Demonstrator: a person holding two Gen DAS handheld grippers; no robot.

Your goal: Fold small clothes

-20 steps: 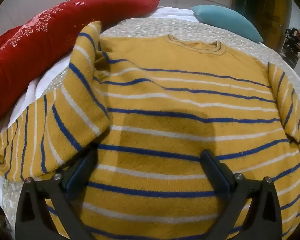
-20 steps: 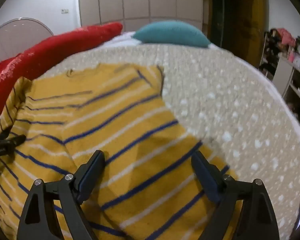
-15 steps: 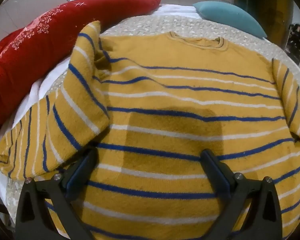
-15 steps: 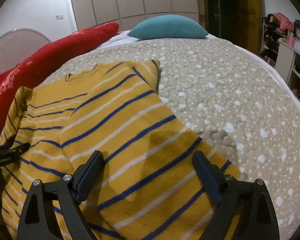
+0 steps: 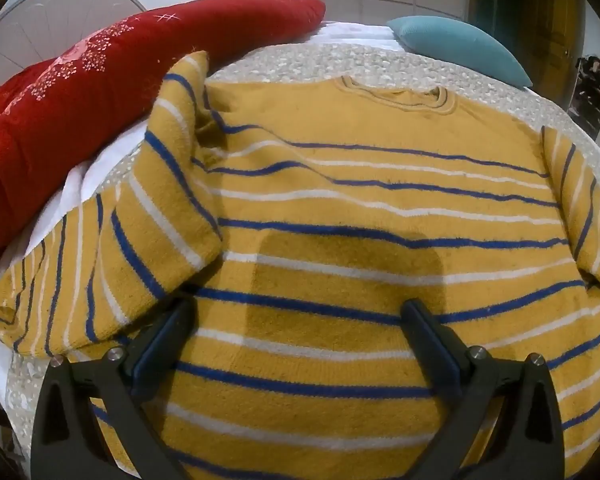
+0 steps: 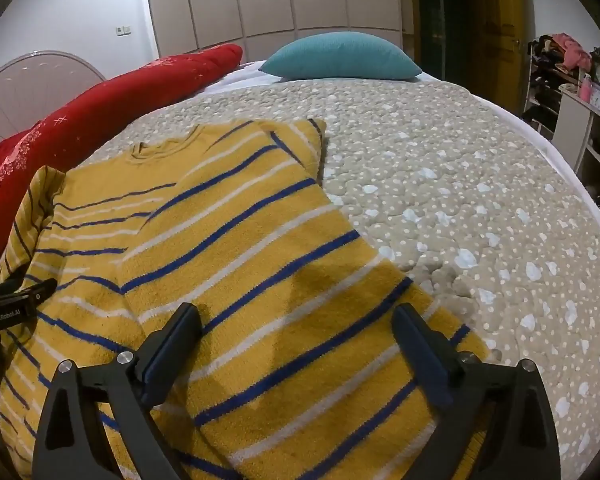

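Observation:
A mustard-yellow sweater (image 5: 340, 208) with blue and white stripes lies flat on the bed, collar at the far end. Its left sleeve (image 5: 148, 240) is folded in a bend at the body's left edge. In the right wrist view the right sleeve (image 6: 268, 240) lies folded over the sweater (image 6: 100, 216) body. My left gripper (image 5: 296, 320) hovers open above the lower middle of the sweater, nothing between its fingers. Over the folded right sleeve my right gripper (image 6: 296, 324) also stands open and empty. A black part of the left gripper (image 6: 16, 300) shows at the right view's left edge.
The bed carries a beige speckled cover (image 6: 460, 184). A long red bolster (image 5: 100, 92) runs along the left side and a teal pillow (image 6: 340, 56) sits at the far end. Shelves with clutter (image 6: 572, 80) stand to the right of the bed.
Both cameras have tilted or drawn back a little, so the sweater sits lower in each view. Both grippers stay open and empty; the sweater has not moved.

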